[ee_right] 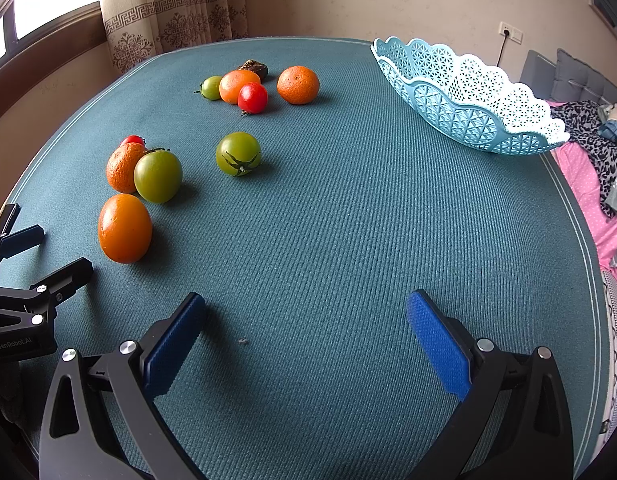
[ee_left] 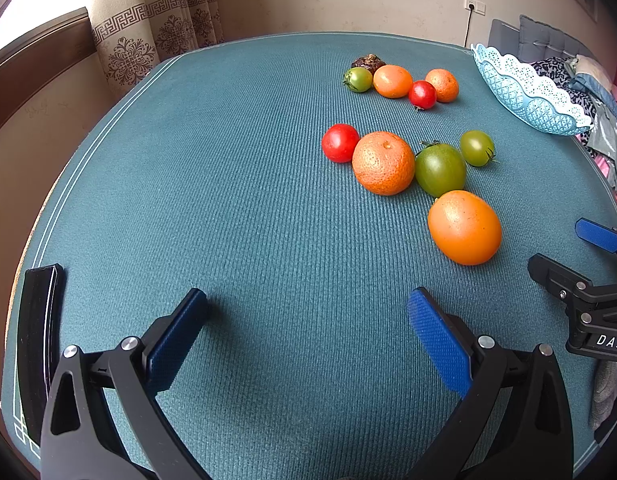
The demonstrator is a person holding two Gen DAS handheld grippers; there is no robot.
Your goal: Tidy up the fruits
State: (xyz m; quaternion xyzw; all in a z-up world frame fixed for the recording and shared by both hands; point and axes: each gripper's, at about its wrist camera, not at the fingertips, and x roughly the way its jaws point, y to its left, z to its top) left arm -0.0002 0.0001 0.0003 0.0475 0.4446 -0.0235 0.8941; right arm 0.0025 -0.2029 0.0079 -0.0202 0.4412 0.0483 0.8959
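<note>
The left tongs [ee_left: 308, 308] are spread wide and grip nothing, low over the teal bench [ee_left: 228, 200]; the right tongs [ee_right: 306, 308] are likewise wide apart and bare. Nearest ahead lies a smooth orange fruit [ee_left: 464, 227], and beyond it a green tomato [ee_left: 440, 169] touches a mandarin [ee_left: 383, 163] with a red tomato [ee_left: 340, 143] at its side. A smaller green tomato [ee_right: 238, 153] sits apart. Farther back clusters a second group of fruits [ee_right: 250, 87]. The pale blue basket [ee_right: 464, 96] stands at the bench's far right edge, nothing visible inside.
</note>
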